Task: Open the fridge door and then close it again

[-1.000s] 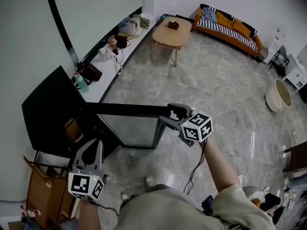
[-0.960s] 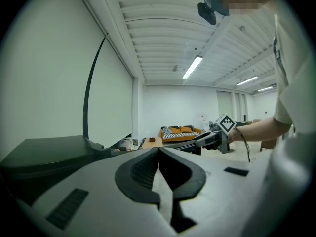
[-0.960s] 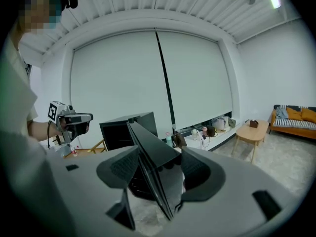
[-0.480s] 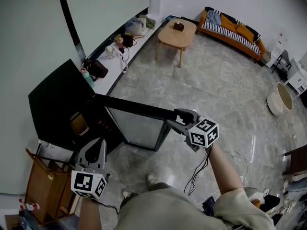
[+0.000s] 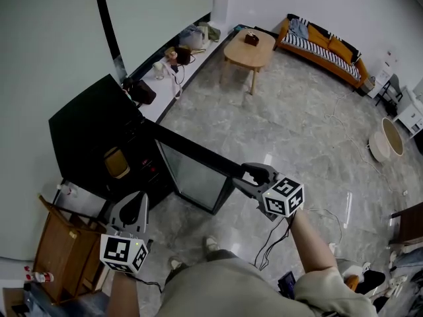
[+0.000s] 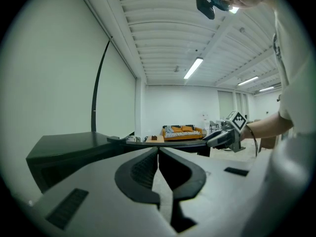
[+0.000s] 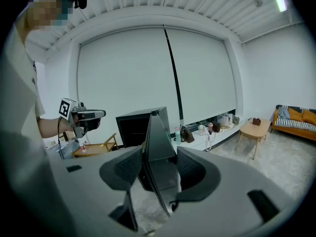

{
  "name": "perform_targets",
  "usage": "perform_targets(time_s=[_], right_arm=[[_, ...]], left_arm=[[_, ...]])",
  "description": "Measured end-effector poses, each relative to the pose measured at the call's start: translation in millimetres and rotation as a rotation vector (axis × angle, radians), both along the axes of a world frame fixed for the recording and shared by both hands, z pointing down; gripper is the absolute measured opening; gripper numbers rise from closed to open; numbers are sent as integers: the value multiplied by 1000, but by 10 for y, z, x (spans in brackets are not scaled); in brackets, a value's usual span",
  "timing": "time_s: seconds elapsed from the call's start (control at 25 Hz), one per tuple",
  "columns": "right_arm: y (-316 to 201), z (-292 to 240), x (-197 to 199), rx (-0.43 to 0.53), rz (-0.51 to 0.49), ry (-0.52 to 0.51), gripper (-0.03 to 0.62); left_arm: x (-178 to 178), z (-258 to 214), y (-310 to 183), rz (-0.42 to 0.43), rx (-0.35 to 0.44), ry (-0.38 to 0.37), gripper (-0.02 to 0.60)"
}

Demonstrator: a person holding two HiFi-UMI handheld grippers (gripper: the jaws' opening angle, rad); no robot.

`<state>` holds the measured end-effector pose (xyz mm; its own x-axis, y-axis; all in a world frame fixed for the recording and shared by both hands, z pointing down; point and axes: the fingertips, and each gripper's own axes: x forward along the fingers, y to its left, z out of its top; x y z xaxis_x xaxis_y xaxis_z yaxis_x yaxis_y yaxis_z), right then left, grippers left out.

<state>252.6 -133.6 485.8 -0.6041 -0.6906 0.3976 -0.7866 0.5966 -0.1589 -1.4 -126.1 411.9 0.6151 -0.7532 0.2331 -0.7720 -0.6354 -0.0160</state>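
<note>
Against the pale wall at the head view's left, a black fridge (image 5: 86,137), cabinet dark inside. Hinged to it, the fridge door (image 5: 195,167), swung wide out over the grey marble floor (image 5: 297,131), roughly square to the cabinet front.

At the door's free end, the right gripper (image 5: 253,175): jaws spread and astride the door's edge, having just been closing round it. In the right gripper view, the door edge upright between the pads, hard by one pad, with a gap at the other; judged not yet a firm pinch.

Lower left, the left gripper (image 5: 134,203): jaws pressed together on nothing, held idle near the fridge's front corner, just beside a wooden rack (image 5: 56,256).

Step in hand, as a judgement: opening half looks done, with the door at or near full swing; closing half about to start or only just started. Cannot tell from this one look which way the door travels.

Next move calls for finishing the squeeze on the edge, or simply bearing flat against it. Then sweeping the right hand in an arc about the hinge toward the cabinet, keeping the left gripper out of the door's path and easing off near the seal to avoid a slam.
</note>
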Motion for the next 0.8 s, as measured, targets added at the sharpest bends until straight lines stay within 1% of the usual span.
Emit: perform_targets(time_s=[0.4, 0.68, 0.8], right_arm=[[511, -61, -693, 7, -98, -17, 196], [772, -74, -1179, -6, -169, -32, 199], [861, -75, -1395, -14, -214, -19, 198]], left_arm=[[-403, -13, 323, -27, -3, 3, 9], [-744, -15, 553, -75, -2, 4, 9], [-935, -6, 609, -103, -2, 5, 9]])
